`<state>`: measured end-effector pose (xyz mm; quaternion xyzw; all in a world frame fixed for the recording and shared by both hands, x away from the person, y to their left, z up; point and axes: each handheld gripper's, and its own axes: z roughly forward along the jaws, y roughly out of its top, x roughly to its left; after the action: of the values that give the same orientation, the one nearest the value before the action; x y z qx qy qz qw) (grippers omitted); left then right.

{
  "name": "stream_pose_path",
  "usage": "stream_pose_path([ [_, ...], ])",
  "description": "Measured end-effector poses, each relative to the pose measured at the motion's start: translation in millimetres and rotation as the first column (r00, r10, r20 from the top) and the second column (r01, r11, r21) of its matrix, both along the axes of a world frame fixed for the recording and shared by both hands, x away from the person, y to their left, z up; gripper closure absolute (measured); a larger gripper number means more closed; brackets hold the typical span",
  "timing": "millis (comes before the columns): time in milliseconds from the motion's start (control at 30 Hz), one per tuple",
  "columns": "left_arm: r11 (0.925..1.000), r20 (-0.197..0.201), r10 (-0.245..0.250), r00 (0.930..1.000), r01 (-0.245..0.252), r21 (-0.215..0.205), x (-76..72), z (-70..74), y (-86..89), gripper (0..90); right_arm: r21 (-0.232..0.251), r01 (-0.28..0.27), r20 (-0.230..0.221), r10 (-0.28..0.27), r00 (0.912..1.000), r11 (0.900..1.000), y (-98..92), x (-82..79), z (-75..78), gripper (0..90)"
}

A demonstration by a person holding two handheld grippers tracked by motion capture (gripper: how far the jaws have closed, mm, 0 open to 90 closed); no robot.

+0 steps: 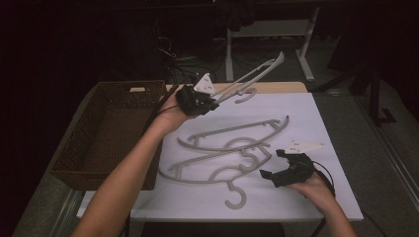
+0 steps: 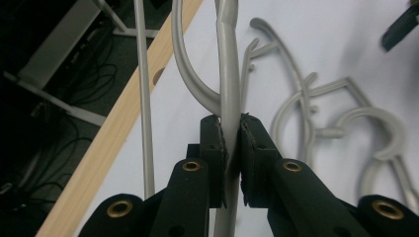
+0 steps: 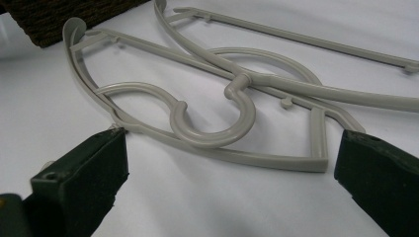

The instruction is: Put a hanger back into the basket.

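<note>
Left gripper (image 1: 213, 104), upper centre of the high view: jaws pinched on the bar of a grey hanger (image 1: 252, 76), which is lifted clear of the table and slants toward the upper right. The left gripper view shows the pads pressing both sides of that bar (image 2: 230, 89) at frame centre, with the hanger's hook curving off to the upper left, detail too small to read from above. Right gripper (image 1: 276, 165), lower right of the high view: jaws spread wide, nothing between them, resting low on the white table (image 1: 316, 118). Two more hangers (image 1: 232, 148) lie overlapped at table centre, between the two grippers; the nearer one's hook (image 1: 236, 195) points to the lower edge. The right gripper view looks across them at close range, a hook (image 3: 217, 123) at centre just beyond the jaw tips. A brown wicker basket (image 1: 106, 133) stands at the left, touching the left forearm's side; its corner shows in the upper left of the right gripper view.
</note>
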<state>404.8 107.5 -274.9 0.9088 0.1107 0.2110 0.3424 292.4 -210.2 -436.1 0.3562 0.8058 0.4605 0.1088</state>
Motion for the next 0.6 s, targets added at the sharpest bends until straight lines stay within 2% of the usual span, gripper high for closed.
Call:
stream_pose_path([
  [200,0.9990,-0.053,-0.002,0.9986,0.000,-0.046,-10.8,19.7,33.9,82.4,-0.001,0.000,0.000,0.000,1.0000,1.000,0.1,0.4,-0.3,0.0],
  [233,0.9990,-0.053,-0.002,0.9986,0.000,-0.046,-10.8,19.7,33.9,82.3,-0.001,0.000,0.000,0.000,1.0000,1.000,0.1,0.4,-0.3,0.0],
  [400,0.9982,-0.088,0.015,0.9960,-0.020,-0.057,-22.0,29.5,73.4,82.3,0.003,0.001,-0.002,-0.001,1.0000,1.000,0.5,1.0,-0.5,0.0],
  [600,0.9941,-0.119,0.062,0.9909,-0.072,-0.081,-31.1,33.1,118.0,82.3,0.000,0.003,-0.007,-0.003,1.0000,1.000,1.2,1.5,-1.2,0.0],
])
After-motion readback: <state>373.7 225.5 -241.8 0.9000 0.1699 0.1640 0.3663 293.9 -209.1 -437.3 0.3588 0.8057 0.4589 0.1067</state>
